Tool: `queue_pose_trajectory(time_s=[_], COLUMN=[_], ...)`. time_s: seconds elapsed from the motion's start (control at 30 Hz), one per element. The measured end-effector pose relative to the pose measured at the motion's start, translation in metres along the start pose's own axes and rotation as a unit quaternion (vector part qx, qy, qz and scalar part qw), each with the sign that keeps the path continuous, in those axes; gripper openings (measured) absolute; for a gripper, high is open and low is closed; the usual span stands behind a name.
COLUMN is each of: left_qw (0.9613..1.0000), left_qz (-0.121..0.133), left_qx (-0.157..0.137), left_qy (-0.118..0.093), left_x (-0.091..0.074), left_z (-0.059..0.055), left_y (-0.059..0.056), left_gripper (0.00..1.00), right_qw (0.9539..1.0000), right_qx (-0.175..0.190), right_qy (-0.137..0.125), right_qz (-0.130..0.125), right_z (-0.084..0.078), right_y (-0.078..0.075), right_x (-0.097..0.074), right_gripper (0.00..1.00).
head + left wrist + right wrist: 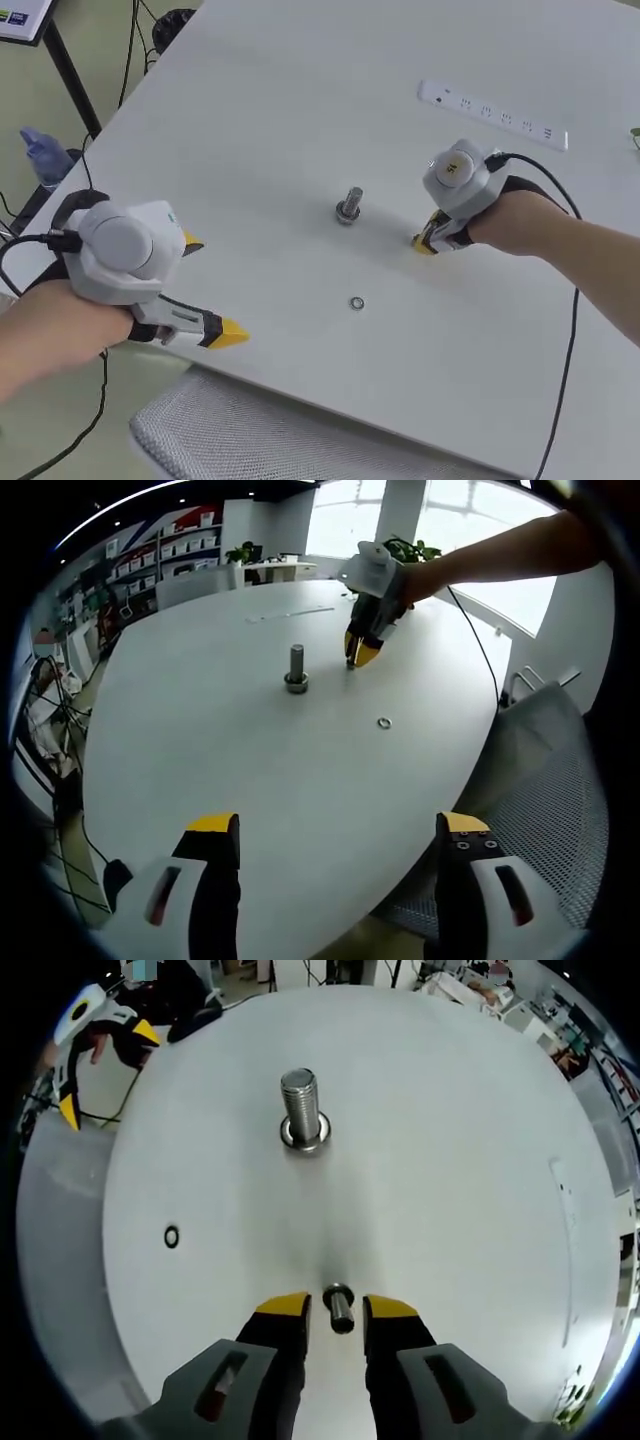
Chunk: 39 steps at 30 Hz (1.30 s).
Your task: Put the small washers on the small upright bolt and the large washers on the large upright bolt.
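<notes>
Nearest, the left gripper hovers over the table's edge, jaws wide apart and empty. Beyond it a loose washer lies flat. Farther on stands the large bolt. Just beside it the right gripper, jaws slightly parted, straddles the small bolt.

We see a bright office-like lab: a broad white table with a power strip, a mesh chair, stocked shelves and potted plants beside tall windows.

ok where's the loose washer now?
Head view, centre: the loose washer lies flat on the white table, apart from the large bolt, on its near-edge side.
</notes>
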<state>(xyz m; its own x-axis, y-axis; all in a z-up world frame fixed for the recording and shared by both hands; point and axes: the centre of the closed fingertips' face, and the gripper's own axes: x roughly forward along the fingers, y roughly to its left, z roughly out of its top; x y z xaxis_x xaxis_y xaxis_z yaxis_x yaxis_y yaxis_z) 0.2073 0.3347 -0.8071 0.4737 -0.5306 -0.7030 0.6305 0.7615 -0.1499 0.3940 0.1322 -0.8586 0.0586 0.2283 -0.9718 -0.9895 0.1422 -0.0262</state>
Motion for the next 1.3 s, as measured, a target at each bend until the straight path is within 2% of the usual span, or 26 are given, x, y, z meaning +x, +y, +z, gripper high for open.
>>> queue_pose_trajectory(time_s=[0.3,0.47,0.63,0.83,0.97,1.1,1.3], left_qw=[1.0000,0.9999,0.9998,0.9996,0.9995,0.9995,0.9995], left_qz=[-0.003,-0.002,0.001,0.002,0.002,-0.003,-0.008], left_qx=[0.003,0.005,0.014,0.021,0.028,0.027,0.030], left_qy=[-0.002,-0.009,-0.016,-0.016,-0.016,-0.013,-0.010], left_x=[0.001,-0.001,-0.003,-0.005,-0.006,-0.005,-0.006], left_z=[0.003,0.009,0.018,0.022,0.024,0.024,0.022], left_y=[-0.004,-0.006,-0.005,-0.003,-0.002,-0.005,-0.008], left_gripper=[0.80,0.82,0.83,0.86,0.88,0.96,0.97], right_qw=[1.0000,1.0000,0.9999,0.9998,0.9997,0.9992,0.9989], right_qx=[0.004,-0.004,-0.003,0.003,0.007,0.019,0.018], right_qy=[-0.007,-0.009,-0.011,-0.016,-0.021,-0.032,-0.041], right_qz=[0.003,0.000,-0.005,-0.011,-0.013,-0.015,-0.012], right_z=[0.003,0.007,0.009,0.009,0.012,0.017,0.022], right_y=[0.000,0.003,0.000,-0.008,-0.006,-0.002,0.010], right_x=[-0.006,-0.013,-0.023,-0.028,-0.035,-0.045,-0.055], right_gripper=[0.23,0.24,0.24,0.25,0.25,0.25,0.26])
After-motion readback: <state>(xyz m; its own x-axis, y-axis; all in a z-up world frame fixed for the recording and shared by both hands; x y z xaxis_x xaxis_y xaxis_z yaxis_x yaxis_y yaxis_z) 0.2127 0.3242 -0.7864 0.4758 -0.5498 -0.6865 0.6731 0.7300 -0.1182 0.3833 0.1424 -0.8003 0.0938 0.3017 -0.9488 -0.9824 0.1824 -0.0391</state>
